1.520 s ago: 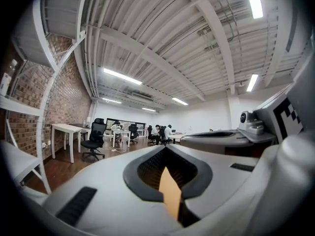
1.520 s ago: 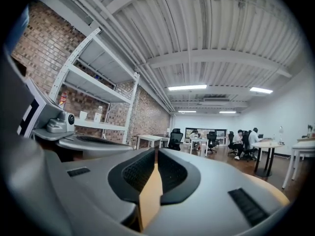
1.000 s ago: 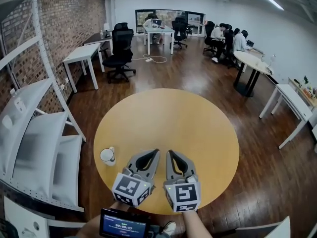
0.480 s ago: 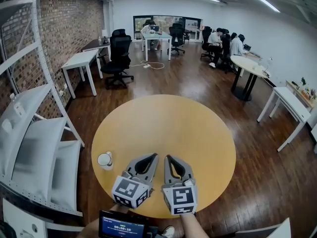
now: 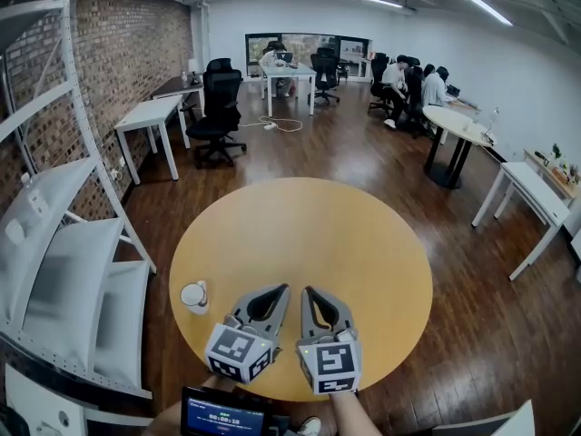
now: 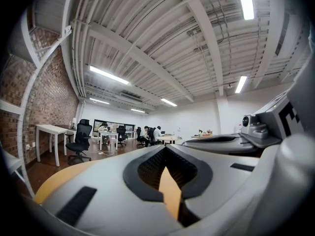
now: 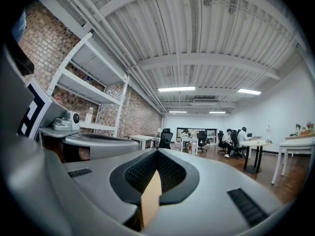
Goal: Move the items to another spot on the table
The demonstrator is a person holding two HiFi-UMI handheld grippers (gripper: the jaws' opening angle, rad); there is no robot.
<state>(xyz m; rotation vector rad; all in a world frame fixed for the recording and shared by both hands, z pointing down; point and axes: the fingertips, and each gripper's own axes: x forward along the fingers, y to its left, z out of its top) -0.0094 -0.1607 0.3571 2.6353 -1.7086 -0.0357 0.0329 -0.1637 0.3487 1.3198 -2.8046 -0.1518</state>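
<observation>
The only item seen is a small white cup (image 5: 193, 295), set upright near the left edge of the round table (image 5: 309, 234). To the right of the cup, the left gripper (image 5: 281, 291) and, beyond it, the right gripper (image 5: 310, 292) are held level, both clenched tight on nothing. The cup is judged light, stiff and easily tipped, and is best taken across its wall, below the rim.
</observation>
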